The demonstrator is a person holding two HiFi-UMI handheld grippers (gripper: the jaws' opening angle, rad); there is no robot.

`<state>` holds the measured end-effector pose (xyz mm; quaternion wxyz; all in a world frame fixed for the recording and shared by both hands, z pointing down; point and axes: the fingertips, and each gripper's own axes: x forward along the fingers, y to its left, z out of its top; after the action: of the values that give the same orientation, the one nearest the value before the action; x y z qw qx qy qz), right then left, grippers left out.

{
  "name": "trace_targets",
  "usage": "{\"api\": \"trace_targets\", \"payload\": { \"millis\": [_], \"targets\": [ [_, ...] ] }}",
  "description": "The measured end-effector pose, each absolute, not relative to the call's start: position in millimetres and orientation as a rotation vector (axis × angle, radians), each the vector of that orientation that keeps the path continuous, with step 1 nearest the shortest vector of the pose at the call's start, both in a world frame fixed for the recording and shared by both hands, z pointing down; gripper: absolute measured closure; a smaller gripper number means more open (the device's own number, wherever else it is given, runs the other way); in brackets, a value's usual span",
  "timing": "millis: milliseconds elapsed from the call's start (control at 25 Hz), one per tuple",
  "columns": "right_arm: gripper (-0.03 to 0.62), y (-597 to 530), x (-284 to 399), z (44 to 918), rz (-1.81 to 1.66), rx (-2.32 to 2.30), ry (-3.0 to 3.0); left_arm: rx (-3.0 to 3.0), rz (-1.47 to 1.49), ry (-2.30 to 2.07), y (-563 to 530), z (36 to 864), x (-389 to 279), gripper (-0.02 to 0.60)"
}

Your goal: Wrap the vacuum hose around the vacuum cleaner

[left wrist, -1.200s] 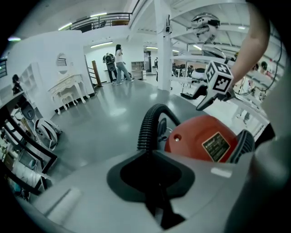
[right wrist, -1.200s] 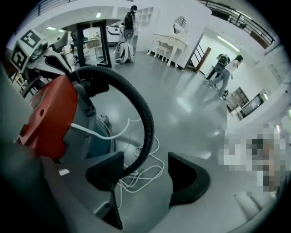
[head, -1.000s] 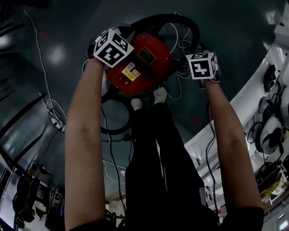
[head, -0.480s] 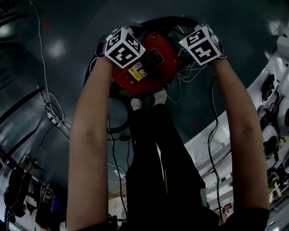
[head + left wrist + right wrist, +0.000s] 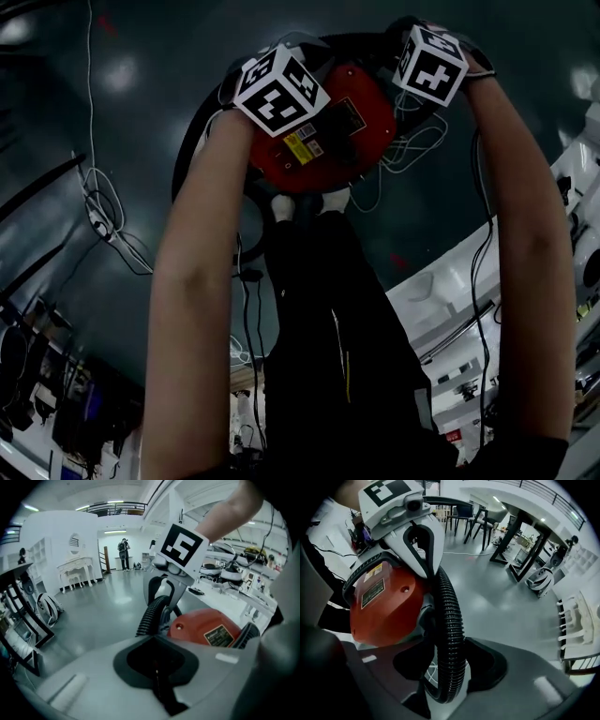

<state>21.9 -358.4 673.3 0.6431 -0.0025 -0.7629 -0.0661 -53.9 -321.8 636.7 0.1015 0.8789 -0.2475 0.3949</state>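
The red vacuum cleaner stands on the dark floor in front of the person's feet. Its black ribbed hose curves around the left and far side of the body. In the right gripper view the hose runs upright between the jaws of my right gripper. Those jaws have just closed a little further and hold the hose. My right gripper hangs at the vacuum's far right. My left gripper is shut with nothing seen between its jaws, and it hovers over the vacuum's near left.
Loose white cables lie right of the vacuum, and another bundle lies to the left. The person's shoes touch the vacuum's near side. White workbenches line the right. Black table frames stand farther off.
My right gripper has swung from the vacuum's right side to its far side, rolling as it went, with the hose following. The left gripper has kept its place over the vacuum.
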Motion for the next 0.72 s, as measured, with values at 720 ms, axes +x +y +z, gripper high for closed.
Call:
{"api": "trace_targets", "payload": {
  "millis": [720],
  "targets": [
    [0.411,-343,90,659,0.318,0.306,-1.645,2.465,1.161,-0.92,-319,627,-76,0.438]
  ]
}}
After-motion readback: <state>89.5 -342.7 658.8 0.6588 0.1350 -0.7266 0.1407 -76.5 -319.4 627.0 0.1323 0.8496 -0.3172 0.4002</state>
